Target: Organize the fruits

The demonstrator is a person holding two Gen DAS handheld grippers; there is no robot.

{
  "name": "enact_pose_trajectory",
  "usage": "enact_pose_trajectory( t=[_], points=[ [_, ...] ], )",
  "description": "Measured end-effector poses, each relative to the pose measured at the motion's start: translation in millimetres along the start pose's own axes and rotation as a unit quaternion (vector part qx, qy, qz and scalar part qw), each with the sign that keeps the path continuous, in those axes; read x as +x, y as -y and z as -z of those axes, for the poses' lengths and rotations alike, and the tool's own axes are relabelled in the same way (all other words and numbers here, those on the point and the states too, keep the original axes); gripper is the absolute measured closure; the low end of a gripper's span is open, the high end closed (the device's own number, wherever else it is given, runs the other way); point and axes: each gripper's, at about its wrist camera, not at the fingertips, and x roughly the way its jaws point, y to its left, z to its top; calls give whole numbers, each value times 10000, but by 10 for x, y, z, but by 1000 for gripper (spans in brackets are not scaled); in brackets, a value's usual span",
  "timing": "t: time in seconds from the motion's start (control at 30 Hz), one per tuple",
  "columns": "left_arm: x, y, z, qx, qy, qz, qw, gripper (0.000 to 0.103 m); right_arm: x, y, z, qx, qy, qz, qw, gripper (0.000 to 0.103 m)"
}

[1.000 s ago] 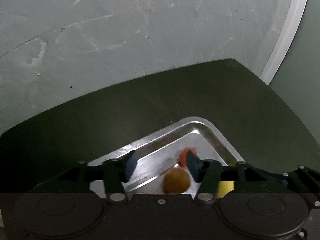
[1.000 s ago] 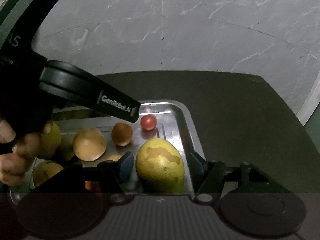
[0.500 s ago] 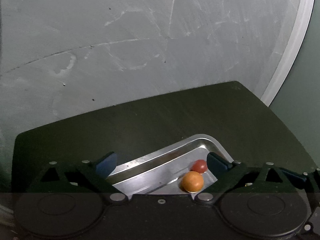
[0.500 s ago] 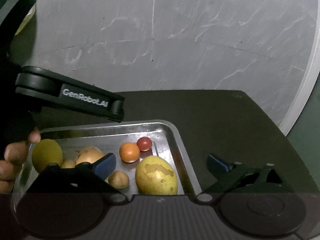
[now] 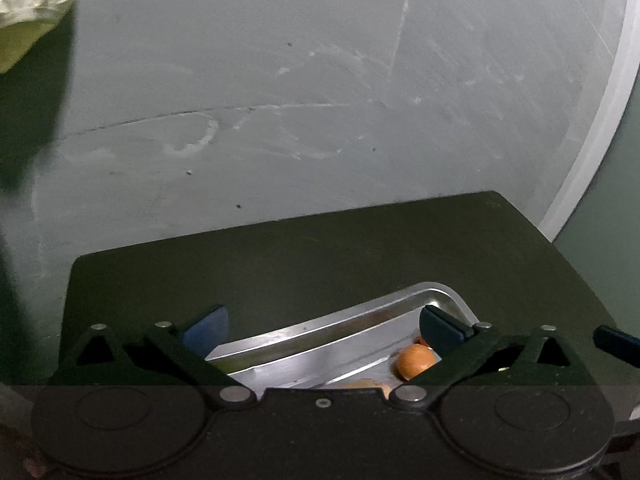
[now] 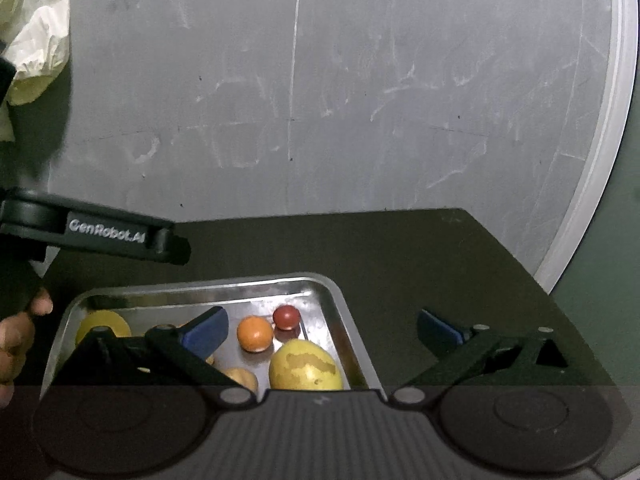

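A metal tray [image 6: 342, 312] sits on a dark table [image 6: 420, 248] and holds several fruits: a large yellow-green mango [image 6: 306, 366], a small orange [image 6: 255, 333], a red cherry tomato [image 6: 286, 317], a yellow fruit [image 6: 103, 322] at the left and a tan fruit [image 6: 240, 378]. My right gripper [image 6: 322, 330] hangs open above the tray's right end, empty. My left gripper [image 5: 322, 326] is open and empty too, over the tray's rim [image 5: 340, 320], with the orange [image 5: 415, 361] near its right finger. The left gripper's body [image 6: 92, 232] shows at the left of the right wrist view.
A grey scratched floor [image 6: 320, 100] lies beyond the table's far edge. A crumpled pale bag [image 6: 36, 40] lies on it at the far left. A person's hand [image 6: 16, 340] holds the left gripper's handle. A pale curved strip [image 6: 600, 140] runs along the right.
Both grippers opened wide and pulled up and back from the tray. The right one let go of the mango, the left one left the orange lying in the tray.
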Motion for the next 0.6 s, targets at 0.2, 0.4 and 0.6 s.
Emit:
enact_pose_trajectory(
  t=[0.2,0.4,0.6],
  points=[
    [-165,-101,37,-237,185,-259,9992,1,-71,45,-67,-25,163,-108,9998,0],
    [-354,-117,131,-492,405,-654,9958,1,-133,154,-69,-43,302,-360,9989,0],
    [-565,-43,246,-842,582,-1110,9885,1,-224,266,-109,-264,523,-694,9959,0]
  ],
)
